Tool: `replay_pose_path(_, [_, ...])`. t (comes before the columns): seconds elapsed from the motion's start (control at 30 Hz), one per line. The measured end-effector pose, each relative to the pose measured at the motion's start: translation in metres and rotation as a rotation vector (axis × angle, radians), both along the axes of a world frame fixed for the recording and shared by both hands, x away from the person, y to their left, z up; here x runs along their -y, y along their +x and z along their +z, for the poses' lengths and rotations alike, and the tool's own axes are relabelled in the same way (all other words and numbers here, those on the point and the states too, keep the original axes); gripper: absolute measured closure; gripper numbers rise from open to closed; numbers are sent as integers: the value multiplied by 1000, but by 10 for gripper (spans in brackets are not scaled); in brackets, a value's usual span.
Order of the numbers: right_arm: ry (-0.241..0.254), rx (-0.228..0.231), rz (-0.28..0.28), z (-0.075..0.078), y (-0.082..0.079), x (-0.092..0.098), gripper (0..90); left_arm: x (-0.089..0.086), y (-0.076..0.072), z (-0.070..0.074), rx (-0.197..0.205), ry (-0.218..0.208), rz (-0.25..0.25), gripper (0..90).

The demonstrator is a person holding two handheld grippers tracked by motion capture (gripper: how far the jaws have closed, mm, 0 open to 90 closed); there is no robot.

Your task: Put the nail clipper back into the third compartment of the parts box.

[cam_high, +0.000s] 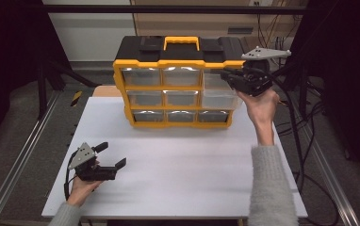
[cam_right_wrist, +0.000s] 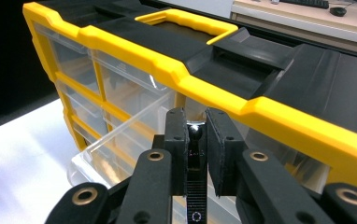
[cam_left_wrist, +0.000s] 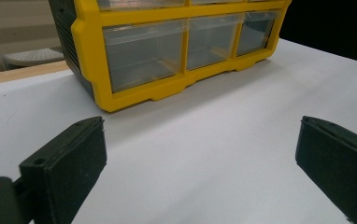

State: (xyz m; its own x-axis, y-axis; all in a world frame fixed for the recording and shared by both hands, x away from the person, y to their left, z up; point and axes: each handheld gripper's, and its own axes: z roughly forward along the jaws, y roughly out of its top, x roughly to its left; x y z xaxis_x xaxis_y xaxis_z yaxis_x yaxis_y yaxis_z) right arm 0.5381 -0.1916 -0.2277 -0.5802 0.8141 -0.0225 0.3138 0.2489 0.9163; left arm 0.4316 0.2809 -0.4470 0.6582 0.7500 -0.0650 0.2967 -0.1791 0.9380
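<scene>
A yellow-framed, black-topped plastic drawer cabinet (cam_high: 178,80) stands upright at the far middle of the white rectangular table (cam_high: 178,174), its long axis running left to right and its drawer fronts facing the person. A yellow carry handle (cam_high: 181,42) sits centred on its black lid. The front holds nine clear plastic drawers in three rows of three. The top right clear drawer (cam_high: 218,92) is pulled out toward the person, well past the frame, and seems to hang lower than its row.

The right gripper (cam_high: 232,75), black with a grey three-cornered plate on top, is held up at that drawer's front by the right hand (cam_high: 261,101). In the right gripper view its jaws stand nearly closed, a narrow gap between the pads, at the drawer's front edge (cam_right_wrist: 134,122); whether they pinch the edge cannot be told.

The left gripper (cam_high: 114,155) rests low over the near left part of the table, well apart from the cabinet, held by the left hand (cam_high: 81,186). Its jaws are spread wide and hold nothing; the left gripper view looks between them at the cabinet's bottom row of drawers (cam_left_wrist: 186,44).
</scene>
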Motion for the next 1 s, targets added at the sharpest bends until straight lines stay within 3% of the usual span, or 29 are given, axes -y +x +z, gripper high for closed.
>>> replay_pose_path(0.4, [-15, -13, 1, -9, -2, 2, 795, 0, 0, 0, -1, 2, 0, 18])
replay_pose_path(0.87, [-92, 8, 9, -12, -8, -2, 785, 1, 0, 0, -2, 5, -2, 18])
replay_pose_path(1.0, [-95, 7, 9, -12, -8, -2, 776, 1, 0, 0, -3, 6, -1, 18])
